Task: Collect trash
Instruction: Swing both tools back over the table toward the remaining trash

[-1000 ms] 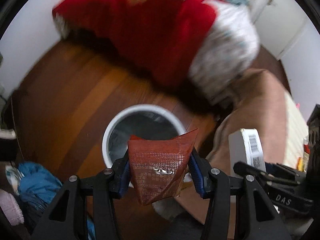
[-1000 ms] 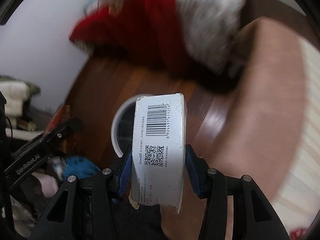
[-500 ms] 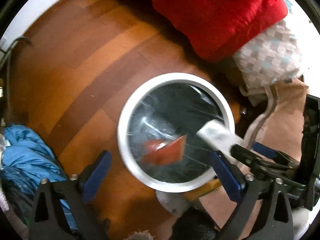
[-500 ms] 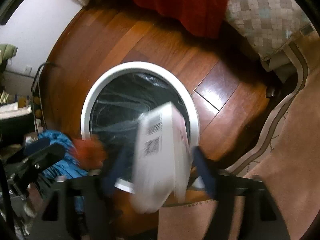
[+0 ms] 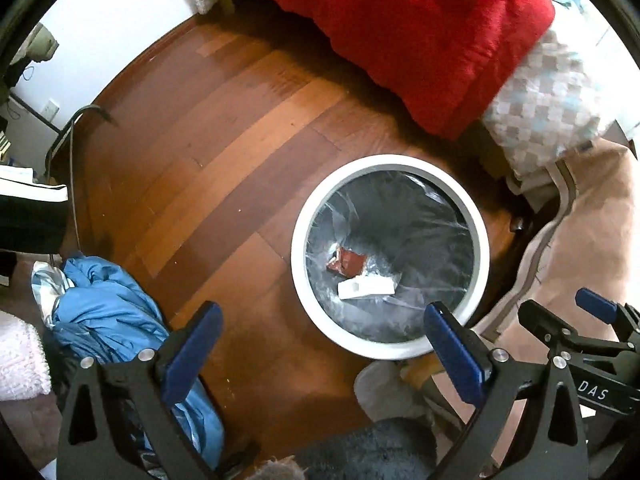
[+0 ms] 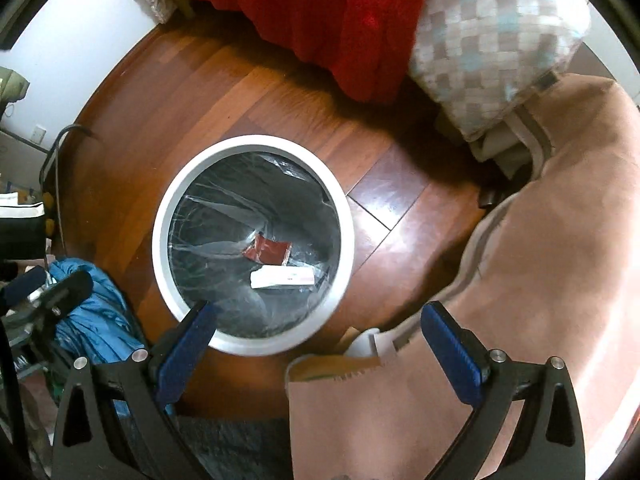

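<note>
A white-rimmed trash bin (image 5: 301,216) (image 6: 160,216) with a clear liner stands on the wooden floor below both grippers. At its bottom lie a red wrapper (image 5: 348,261) (image 6: 269,249) and a white box (image 5: 366,288) (image 6: 282,278). My left gripper (image 5: 324,344) points down beside the bin's near rim. It is open, with nothing between its blue pads. My right gripper (image 6: 320,332) hangs over the near rim, its jaws opening wide and empty. The right gripper's fingers (image 5: 596,308) show at the right edge of the left wrist view.
A red blanket (image 5: 420,32) and a checkered pillow (image 6: 496,40) hang off a bed behind the bin. A beige rug (image 6: 560,240) lies to the right. A blue garment (image 5: 108,312) is heaped on the left. A grey slipper (image 5: 384,392) sits near the bin.
Both grippers opened and dropped lower, tilting down over the bin. The red wrapper fell from the left gripper and the white box from the right. Both now lie in the bin.
</note>
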Available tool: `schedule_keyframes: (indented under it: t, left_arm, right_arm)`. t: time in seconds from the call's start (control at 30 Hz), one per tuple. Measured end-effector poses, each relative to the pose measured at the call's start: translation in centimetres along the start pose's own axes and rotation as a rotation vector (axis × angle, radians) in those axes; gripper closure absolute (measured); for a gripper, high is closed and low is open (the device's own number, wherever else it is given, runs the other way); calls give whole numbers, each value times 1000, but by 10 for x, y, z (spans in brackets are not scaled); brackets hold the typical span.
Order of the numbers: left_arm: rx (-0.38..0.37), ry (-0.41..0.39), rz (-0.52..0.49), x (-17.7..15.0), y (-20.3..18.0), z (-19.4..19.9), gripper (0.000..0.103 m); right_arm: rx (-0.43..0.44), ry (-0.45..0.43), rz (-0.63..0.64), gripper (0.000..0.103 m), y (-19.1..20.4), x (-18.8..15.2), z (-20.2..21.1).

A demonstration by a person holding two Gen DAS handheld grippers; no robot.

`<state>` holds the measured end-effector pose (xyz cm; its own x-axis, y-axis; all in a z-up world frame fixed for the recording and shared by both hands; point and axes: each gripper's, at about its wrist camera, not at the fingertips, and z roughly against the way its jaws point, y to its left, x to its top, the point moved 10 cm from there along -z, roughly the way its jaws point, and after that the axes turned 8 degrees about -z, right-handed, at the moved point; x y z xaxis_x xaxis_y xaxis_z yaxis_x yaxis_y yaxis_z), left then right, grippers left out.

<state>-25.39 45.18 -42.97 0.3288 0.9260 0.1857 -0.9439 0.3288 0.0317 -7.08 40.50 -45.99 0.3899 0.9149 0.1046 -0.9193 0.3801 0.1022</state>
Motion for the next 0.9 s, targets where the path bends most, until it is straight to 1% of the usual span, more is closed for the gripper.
schedule_keyframes:
  t: [0.13,0.33,0.5,0.63,0.73,0.83,0.9]
  left_arm:
    - [4,-22,-4,-7,-4,14,1]
    - [3,-71,-3,-17,-8,47,1]
    - [9,-135,-30,-21,-17,89,1]
    - [3,-196,-49,-23,-27,128,1]
    - [29,-263,-62,-23,-36,167,1]
    - [30,-317,-78,-25,-51,199,1]
    - [26,-355,-94,-27,-64,216,1]
  right_arm:
    - [1,-18,2,0,-1,-5,18]
    - [6,-71,6,0,-4,-13,52]
    - [23,-137,14,0,-5,-21,95]
    - [81,-198,2,0,-6,-26,141]
    - [144,-254,-25,0,-8,-33,183]
    - [224,-309,-59,0,-17,-45,231]
    - [262,-349,-82,0,-30,-56,262]
